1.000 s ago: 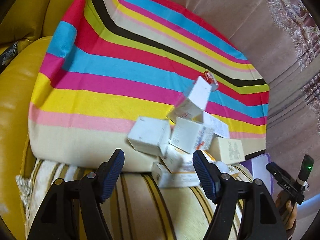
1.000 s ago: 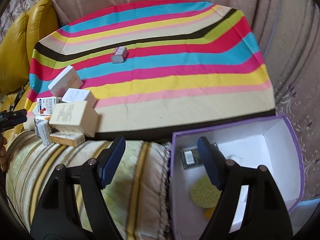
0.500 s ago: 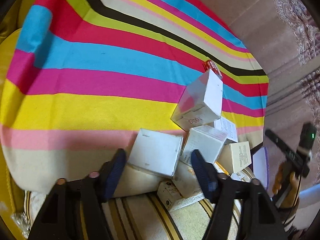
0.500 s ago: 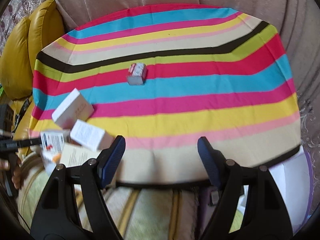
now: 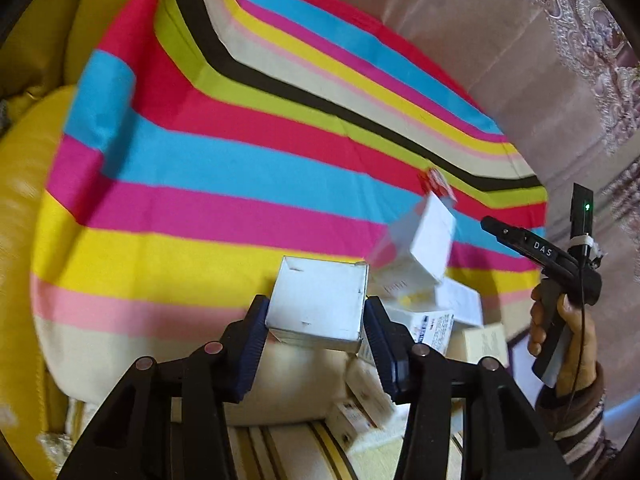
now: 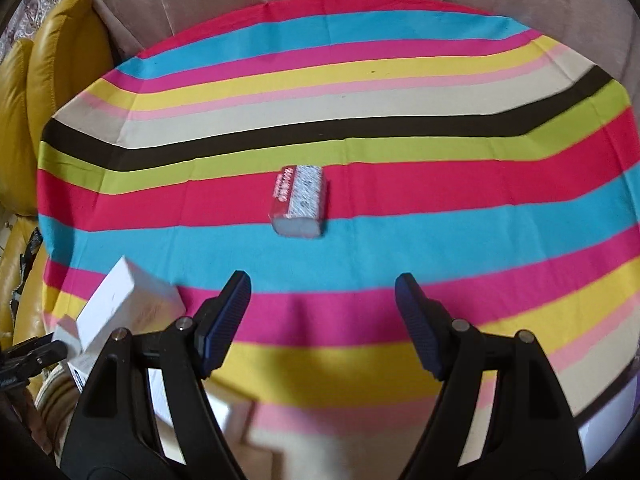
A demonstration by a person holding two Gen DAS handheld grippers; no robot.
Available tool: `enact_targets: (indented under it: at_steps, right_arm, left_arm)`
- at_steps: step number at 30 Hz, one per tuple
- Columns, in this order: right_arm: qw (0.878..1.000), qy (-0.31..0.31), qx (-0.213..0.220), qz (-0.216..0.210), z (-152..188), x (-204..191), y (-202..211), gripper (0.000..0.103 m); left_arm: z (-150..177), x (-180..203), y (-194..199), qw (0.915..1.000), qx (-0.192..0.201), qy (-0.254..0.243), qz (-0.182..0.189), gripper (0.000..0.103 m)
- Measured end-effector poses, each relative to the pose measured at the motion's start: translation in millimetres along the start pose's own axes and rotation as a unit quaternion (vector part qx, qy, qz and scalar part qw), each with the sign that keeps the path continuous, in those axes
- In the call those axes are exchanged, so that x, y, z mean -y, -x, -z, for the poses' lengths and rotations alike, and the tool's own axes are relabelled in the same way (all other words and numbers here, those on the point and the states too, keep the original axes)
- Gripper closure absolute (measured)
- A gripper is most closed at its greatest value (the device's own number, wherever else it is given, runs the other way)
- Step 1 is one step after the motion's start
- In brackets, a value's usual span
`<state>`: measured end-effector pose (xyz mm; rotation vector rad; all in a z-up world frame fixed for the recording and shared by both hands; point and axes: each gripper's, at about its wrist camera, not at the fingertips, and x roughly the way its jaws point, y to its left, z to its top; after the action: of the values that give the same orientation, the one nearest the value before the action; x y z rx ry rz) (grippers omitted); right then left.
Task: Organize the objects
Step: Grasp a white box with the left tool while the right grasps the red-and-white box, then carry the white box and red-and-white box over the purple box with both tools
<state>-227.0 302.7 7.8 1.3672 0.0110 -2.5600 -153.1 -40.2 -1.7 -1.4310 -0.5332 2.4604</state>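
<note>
Between left hand-held gripper [image 5: 316,320] pads, white box [image 5: 318,304]

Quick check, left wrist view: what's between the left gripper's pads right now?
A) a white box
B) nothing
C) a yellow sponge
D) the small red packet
A: the left gripper has its blue pads against both sides of a white box, its jaws having just been closing onto it; the small red packet lies apart on the striped cloth.
</note>
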Motion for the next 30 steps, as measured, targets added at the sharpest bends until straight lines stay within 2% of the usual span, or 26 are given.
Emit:
enact_targets:
  at_steps: [3, 9, 12, 16, 17, 23, 30]
  right_arm:
    - [1.0, 0.011, 0.001, 0.005, -11.8, -8.8, -14.4, 0.026]
    - [1.0, 0.02, -0.012, 0.01, -30.8, -18.8, -47.0, 0.026]
    - [0.999, 0.032, -0.015, 0.019, -36.1, -24.1, -60.9, 0.033]
    - [0.999, 0.033, -0.03, 0.022, -37.7, -22.0, -77.0, 0.059]
    - [0.999, 0.031, -0.032, 0.021, -37.4, -20.3, -79.4, 0.059]
    - [0.999, 0.037, -0.016, 0.023, -26.2, -16.7, -62.6, 0.059]
    - [0.999, 0.032, 0.016, 0.028, 0.8, -11.9, -5.5, 0.059]
  left_arm:
    - [-11.2, 3.3, 2.7, 0.9993, 0.018, -0.011, -0.033, 0.054]
    - [-36.2, 5.2, 3.0, 0.9961, 0.045, -0.024, -0.071, 0.054]
    - [-37.5, 13.2, 2.6, 0.994, 0.063, -0.04, -0.08, 0.053]
    - [-34.1, 14.8, -3.0, 0.9921, 0.066, -0.053, -0.092, 0.054]
    - [-33.7, 15.1, -4.7, 0.9922, 0.065, -0.052, -0.093, 0.054]
    - [-26.5, 14.2, -5.5, 0.9926, 0.063, -0.047, -0.092, 0.054]
    - [-13.0, 26.6, 11.9, 0.9923, 0.079, -0.045, -0.085, 0.054]
